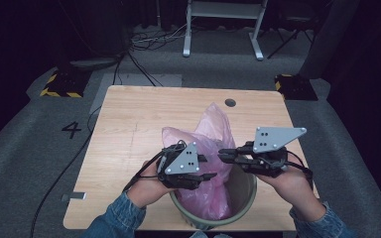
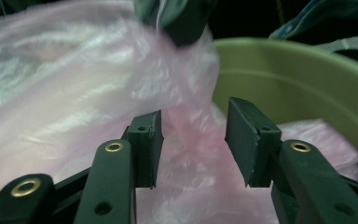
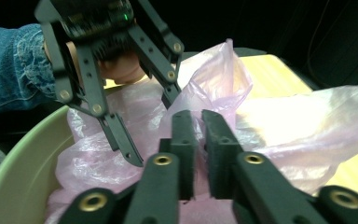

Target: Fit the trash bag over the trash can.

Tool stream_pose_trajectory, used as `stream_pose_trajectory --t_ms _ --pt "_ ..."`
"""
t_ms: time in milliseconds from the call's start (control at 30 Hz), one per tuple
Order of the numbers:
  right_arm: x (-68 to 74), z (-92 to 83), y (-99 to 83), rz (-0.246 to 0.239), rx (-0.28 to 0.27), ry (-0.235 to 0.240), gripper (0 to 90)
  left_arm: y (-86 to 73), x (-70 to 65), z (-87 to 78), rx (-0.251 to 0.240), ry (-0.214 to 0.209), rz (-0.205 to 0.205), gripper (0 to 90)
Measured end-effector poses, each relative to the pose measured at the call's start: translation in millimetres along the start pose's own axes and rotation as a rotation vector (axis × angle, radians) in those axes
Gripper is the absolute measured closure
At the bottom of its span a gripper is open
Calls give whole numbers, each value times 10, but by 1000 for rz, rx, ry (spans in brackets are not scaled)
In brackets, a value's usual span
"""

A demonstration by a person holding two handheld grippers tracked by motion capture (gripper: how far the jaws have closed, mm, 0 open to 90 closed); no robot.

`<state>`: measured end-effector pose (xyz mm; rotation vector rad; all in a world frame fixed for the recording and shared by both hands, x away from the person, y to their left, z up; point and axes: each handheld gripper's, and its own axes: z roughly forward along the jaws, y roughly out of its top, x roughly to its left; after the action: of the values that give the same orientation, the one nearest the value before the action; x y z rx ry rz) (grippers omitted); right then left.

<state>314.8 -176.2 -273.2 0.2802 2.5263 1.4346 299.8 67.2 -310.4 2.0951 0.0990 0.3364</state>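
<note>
A thin pink plastic bag (image 1: 206,148) sat in a round green bin (image 1: 243,196) at the near edge of the table. The bag was see-through and very crinkly. Its lower part was down inside the bin, against the green wall. Its top part puffed up out of the bin and spread back over the table, with one corner sticking up in a point. The bin stood upright, with its mouth open to the top.
</note>
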Motion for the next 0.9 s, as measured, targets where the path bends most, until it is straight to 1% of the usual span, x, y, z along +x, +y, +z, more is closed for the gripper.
stream_pose_trajectory --t_ms 67,133,200,267,300,367,467,567,633,700,800,867,900 --pt "10 16 -6 9 -9 10 873 21 -2 -8 -4 0 3 709" --pt "26 15 -8 10 -22 15 874 24 -11 -5 6 20 14 815" --pt "38 -11 -8 8 -34 12 872 15 -26 -18 0 42 29 886" --pt "41 -61 -8 8 -51 0 869 11 -38 -54 -27 59 32 894" --pt "36 -126 -4 14 -68 -13 869 15 -41 -80 -44 62 32 896" --pt "38 -161 3 13 -76 -21 871 37 -51 -133 -76 60 43 897" --pt "41 -291 63 -1 -96 -50 876 89 -72 -230 -100 64 71 897" --pt "38 -429 123 -10 -109 -83 892 116 -75 -332 -121 67 80 897" --pt "16 -492 128 -6 -110 -107 896 109 -75 -374 -128 72 81 897" --pt "-22 -525 102 17 -111 -108 898 92 -74 -385 -131 62 77 897" --pt "-49 -545 59 33 -108 -121 899 67 -79 -369 -110 71 83 897" --pt "-54 -571 47 30 -107 -131 899 38 -70 -378 -95 82 82 897" --pt "-61 -589 42 31 -106 -139 900 16 -57 -396 -94 83 75 897"
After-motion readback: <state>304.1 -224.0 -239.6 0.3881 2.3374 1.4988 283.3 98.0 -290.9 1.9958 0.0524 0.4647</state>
